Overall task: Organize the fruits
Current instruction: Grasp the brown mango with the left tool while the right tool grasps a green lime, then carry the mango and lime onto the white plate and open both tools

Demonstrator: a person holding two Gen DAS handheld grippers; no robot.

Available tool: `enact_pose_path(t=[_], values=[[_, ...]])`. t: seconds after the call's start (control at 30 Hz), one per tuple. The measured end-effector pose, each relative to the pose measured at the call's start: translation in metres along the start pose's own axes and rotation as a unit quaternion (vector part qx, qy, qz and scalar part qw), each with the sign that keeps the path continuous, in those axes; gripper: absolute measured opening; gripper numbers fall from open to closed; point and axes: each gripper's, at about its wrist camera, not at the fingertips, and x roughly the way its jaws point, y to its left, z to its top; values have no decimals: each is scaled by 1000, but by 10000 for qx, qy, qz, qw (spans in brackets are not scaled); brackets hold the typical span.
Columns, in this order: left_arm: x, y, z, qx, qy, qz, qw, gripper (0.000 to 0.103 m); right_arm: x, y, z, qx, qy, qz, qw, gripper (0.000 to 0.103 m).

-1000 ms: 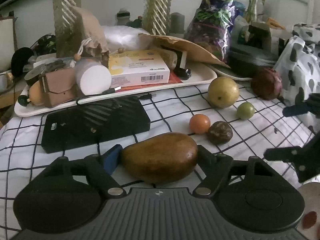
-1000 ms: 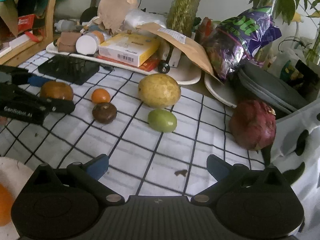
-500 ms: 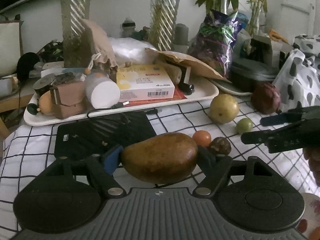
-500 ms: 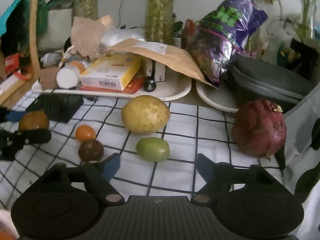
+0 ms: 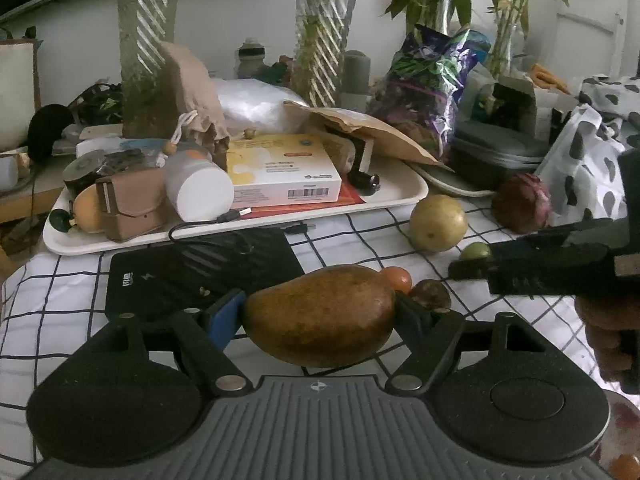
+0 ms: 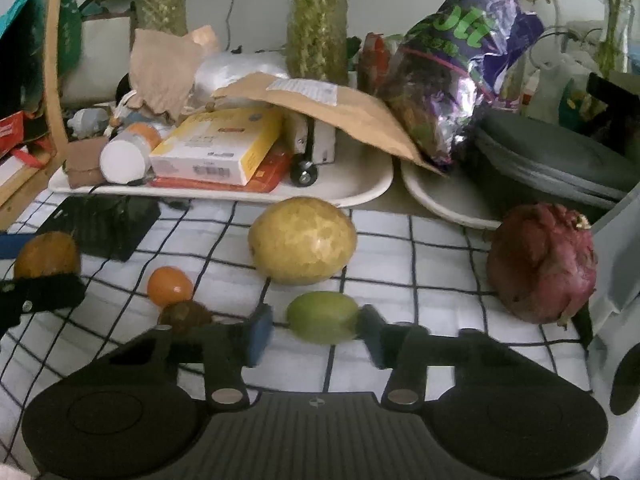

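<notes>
Between our right hand-held gripper [image 6: 316,330] fingers, just closing, lies the green fruit [image 6: 323,317]; our left hand-held gripper [image 5: 320,314] clamps the brown mango [image 5: 320,314].

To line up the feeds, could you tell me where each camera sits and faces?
Left wrist: on the left gripper, looking forward over its clamped mango; the right gripper shows at right.
Right wrist: on the right gripper, whose jaws have just been closing around the green fruit.
Shared: mango, yellow fruit, tray.

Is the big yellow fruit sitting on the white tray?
No, the big yellow fruit lies on the checked cloth, in front of the white tray.
</notes>
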Motion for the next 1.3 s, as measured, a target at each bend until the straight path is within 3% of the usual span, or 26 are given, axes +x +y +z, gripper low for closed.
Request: enact_pose_path(t=[0.17, 0.63, 0.93, 1.3], values=[[-4, 1, 0, -56, 6, -100, 9999, 76, -5, -1, 2, 83, -36, 140, 9999, 41], [-39, -11, -9, -156, -224, -490, 9984, 76, -70, 0, -10, 73, -310, 325, 9990, 41], [-79, -20, -20, -213, -359, -412, 9983, 76, -112, 2, -34, 121, -270, 317, 9991, 41], [-122, -45, -39, -57, -509, -319, 9982, 76, -152, 16, -58, -219, -193, 671, 9973, 41]])
